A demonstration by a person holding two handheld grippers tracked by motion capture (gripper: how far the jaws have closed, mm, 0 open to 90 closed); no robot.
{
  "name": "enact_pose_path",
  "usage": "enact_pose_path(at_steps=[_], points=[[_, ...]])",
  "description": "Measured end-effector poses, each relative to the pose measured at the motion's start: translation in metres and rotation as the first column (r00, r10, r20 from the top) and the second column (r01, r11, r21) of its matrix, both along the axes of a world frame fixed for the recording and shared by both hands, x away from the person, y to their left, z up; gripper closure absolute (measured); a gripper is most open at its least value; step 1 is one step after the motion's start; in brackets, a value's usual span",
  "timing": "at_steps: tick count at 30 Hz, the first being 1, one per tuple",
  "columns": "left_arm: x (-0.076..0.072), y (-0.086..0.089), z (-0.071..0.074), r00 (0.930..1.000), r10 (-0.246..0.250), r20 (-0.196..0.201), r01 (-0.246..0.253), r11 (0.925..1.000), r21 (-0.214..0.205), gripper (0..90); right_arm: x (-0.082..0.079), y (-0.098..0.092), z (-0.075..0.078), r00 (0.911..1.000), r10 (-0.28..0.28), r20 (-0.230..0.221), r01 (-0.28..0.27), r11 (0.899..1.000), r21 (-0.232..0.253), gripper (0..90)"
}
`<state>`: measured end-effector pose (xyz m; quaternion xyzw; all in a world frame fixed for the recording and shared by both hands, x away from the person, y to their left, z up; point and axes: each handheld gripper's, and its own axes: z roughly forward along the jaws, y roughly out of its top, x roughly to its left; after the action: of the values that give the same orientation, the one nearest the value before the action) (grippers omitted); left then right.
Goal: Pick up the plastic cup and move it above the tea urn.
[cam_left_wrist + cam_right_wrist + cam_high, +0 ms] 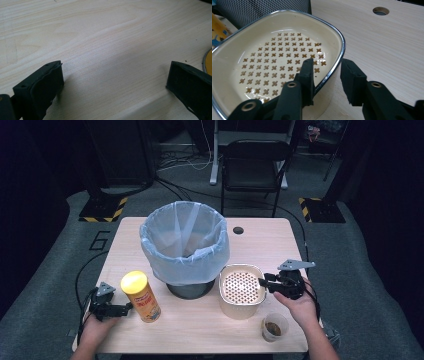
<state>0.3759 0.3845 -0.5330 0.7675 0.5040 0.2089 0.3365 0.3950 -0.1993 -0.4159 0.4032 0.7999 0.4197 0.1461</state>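
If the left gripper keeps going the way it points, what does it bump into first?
Probably the yellow-lidded snack can. The left gripper lies low on the table, jaws open, pointing right at it. Its own view shows mostly bare wood ahead, so depth is uncertain.

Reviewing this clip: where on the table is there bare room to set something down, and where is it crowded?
Free: the table's far right corner around the hole, and the near strip between yellow can and plastic cup. Crowded: the middle, where lined bin and cream bowl nearly touch.

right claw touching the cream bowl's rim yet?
Cannot tell. In the right gripper view the right claw straddles the rim of the cream bowl, one jaw inside, one outside, but no contact or gap shows plainly.
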Motion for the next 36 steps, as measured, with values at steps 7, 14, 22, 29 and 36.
enact_pose_path(at_steps=[7, 14, 22, 29, 36], points=[[0.0, 0.0, 0.0, 1.0, -0.002, 0.0, 0.002, 1.0, 0.001, 0.5, -0.004, 0.001, 0.0, 0.9997, -0.024, -0.008, 0.025, 1.0, 0.012, 63.3], [0.0, 0.0, 0.0, 1.0, -0.002, 0.0, 0.002, 1.0, 0.001, 0.5, -0.012, 0.001, -0.001, 0.9994, -0.024, -0.023, 0.024, 0.999, 0.023, 63.8], [0.0, 0.0, 0.0, 1.0, -0.002, 0.0, 0.002, 1.0, 0.0, 0.5, -0.025, 0.005, 0.001, 0.9995, 0.005, -0.03, -0.004, 1.0, 0.021, 64.4], [0.0, 0.0, 0.0, 1.0, -0.001, -0.001, 0.001, 1.0, 0.001, 0.5, -0.035, 0.007, 0.002, 0.9994, 0.026, -0.025, -0.025, 0.999, 0.021, 65.6], [0.0, 0.0, 0.0, 1.0, -0.002, -0.001, 0.002, 1.0, 0.001, 0.5, -0.045, 0.011, 0.004, 0.9974, 0.066, -0.03, -0.066, 0.998, 0.004, 67.7]])
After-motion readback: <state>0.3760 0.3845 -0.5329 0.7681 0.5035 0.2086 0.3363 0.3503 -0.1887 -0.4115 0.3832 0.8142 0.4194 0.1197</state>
